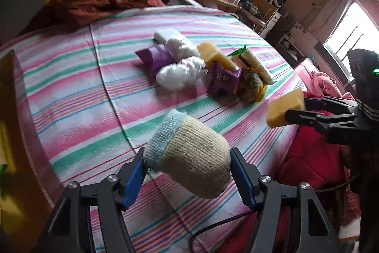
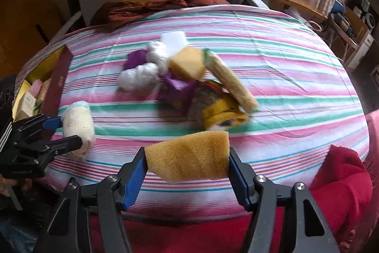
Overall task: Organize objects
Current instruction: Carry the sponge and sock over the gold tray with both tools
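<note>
Left wrist view: left hand-held gripper clamps a rolled sock; right hand-held gripper clamps a sponge.

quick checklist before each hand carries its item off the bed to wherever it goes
1. Left gripper fingers closed on the rolled cream sock: ok, pads press both sides and it is lifted off the sheet.
2. Right gripper holds the yellow sponge: ok, squeezed between both pads.
3. The two grippers are apart from each other: ok, a clear gap shows in both views.
4. Held items free of the pile on the striped sheet: ok, neither touches it.
5. Open box at the bed's left edge has room: cannot tell, only a part of it shows.
6. Picture sharpness: not ok, the pile is blurred.
</note>
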Motion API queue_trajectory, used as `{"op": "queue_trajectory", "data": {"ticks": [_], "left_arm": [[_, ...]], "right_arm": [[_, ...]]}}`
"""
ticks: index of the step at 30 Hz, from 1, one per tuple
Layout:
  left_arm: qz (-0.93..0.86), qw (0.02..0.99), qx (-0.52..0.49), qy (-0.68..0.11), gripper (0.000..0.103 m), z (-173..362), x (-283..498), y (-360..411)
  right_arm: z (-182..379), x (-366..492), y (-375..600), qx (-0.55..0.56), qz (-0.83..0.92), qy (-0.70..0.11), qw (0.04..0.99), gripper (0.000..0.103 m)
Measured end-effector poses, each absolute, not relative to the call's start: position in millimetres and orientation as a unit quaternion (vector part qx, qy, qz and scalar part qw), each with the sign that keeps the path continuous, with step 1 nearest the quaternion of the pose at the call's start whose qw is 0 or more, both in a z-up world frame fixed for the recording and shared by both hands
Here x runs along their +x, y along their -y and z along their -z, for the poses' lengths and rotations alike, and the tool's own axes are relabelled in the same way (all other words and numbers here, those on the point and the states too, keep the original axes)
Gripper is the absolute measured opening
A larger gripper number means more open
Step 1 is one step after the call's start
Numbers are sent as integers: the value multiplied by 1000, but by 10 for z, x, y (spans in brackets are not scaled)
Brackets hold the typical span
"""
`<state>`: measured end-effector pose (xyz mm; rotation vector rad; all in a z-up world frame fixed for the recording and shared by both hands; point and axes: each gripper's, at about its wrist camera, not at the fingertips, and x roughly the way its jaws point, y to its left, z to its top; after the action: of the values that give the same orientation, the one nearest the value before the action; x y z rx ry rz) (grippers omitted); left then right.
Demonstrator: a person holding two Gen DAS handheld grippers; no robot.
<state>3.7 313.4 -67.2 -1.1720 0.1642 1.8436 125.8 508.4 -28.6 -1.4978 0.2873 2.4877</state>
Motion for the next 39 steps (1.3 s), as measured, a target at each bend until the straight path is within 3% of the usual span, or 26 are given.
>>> {"op": "queue_trajectory", "data": {"ticks": [17, 39], "left_arm": [[-808, 407, -426, 17, 68, 125, -96, -2166], [-871, 263, -404, 97, 68, 104, -622, -743]], "right_arm": [[-10, 703, -4143, -472, -879, -72, 16, 65], [27, 81, -2703, -450, -879, -59, -147, 65]]}}
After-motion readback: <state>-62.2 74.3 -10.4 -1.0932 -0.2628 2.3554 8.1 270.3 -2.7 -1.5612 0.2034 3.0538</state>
